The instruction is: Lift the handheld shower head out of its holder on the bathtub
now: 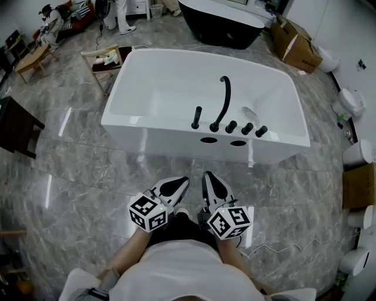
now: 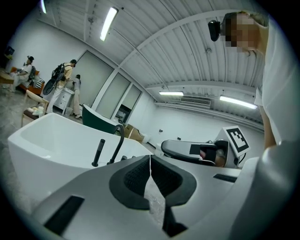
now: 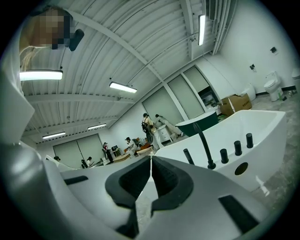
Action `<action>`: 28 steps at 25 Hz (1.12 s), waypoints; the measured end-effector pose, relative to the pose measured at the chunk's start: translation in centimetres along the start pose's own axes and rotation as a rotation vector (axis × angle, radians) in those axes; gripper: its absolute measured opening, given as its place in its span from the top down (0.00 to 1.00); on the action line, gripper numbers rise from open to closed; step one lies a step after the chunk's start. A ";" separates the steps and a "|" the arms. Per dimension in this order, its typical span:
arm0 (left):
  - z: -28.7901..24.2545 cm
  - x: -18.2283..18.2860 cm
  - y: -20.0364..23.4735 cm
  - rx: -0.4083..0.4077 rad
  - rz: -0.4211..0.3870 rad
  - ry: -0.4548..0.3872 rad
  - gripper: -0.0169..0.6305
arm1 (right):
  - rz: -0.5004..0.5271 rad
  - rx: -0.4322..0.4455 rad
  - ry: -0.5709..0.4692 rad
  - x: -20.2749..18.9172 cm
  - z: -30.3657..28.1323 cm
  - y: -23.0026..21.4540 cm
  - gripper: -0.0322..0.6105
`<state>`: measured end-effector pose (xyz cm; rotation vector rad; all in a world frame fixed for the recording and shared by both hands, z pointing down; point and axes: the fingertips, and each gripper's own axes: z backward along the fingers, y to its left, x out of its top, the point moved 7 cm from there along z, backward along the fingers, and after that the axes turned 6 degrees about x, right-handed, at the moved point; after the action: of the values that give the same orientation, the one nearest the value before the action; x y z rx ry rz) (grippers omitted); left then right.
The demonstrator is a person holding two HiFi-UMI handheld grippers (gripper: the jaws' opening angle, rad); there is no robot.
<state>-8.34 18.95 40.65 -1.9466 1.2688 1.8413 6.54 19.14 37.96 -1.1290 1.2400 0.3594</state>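
Two claws, one bathtub, one set of black fittings, as seen from the floor beside the person.

1. Handheld shower head (image 1: 196, 117): slim, straight, matt black rod, round in section. It stands upright in its holder on the near rim of the white bathtub (image 1: 164, 142), leftmost in the row of fittings. Nothing touches it, and it is well apart from both claws.

2. Curved spout (image 1: 224, 101): a thin black arc just right of the shower head, rising from the rim and bending over the basin.

3. Three knobs (image 1: 247, 127): short, black, in a line to the right of the spout's base.

4. Two oval openings (image 1: 208, 140): dark, set in the tub's front wall below the fittings.

5. Left claw (image 1: 186, 180): jaws pressed together with nothing between them. It is held low in front of the person over the grey marble floor (image 1: 88, 176) and points towards the tub.

6. Right claw (image 1: 205, 174): jaws likewise pressed together and empty, just beside the left claw, pointing the same way.

7. Surroundings: dark bathtub (image 1: 220, 23) behind the white one; cardboard box (image 1: 296, 50) to its right; wooden chair (image 1: 94, 54) near the white tub's far left corner; white toilets (image 1: 351, 101) along the right side; several people (image 1: 120, 14) at the far end of the room.
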 end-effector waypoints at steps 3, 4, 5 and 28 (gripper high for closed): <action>-0.2 -0.3 0.2 0.017 0.035 -0.004 0.95 | -0.005 0.005 0.018 -0.3 -0.2 -0.2 0.92; -0.2 -0.4 0.2 0.020 0.040 -0.003 0.95 | -0.008 0.005 0.021 -0.4 -0.2 -0.3 0.92; -0.2 -0.5 0.2 0.022 0.041 0.000 0.95 | -0.010 0.007 0.023 -0.5 -0.2 -0.3 0.92; -1.9 0.0 1.3 -0.006 0.052 0.015 0.95 | -0.039 -0.095 -0.044 0.7 -1.1 -2.3 0.92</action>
<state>-7.85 16.92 41.65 -1.9522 1.3319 1.8605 7.91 16.96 38.55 -1.2190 1.1707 0.4151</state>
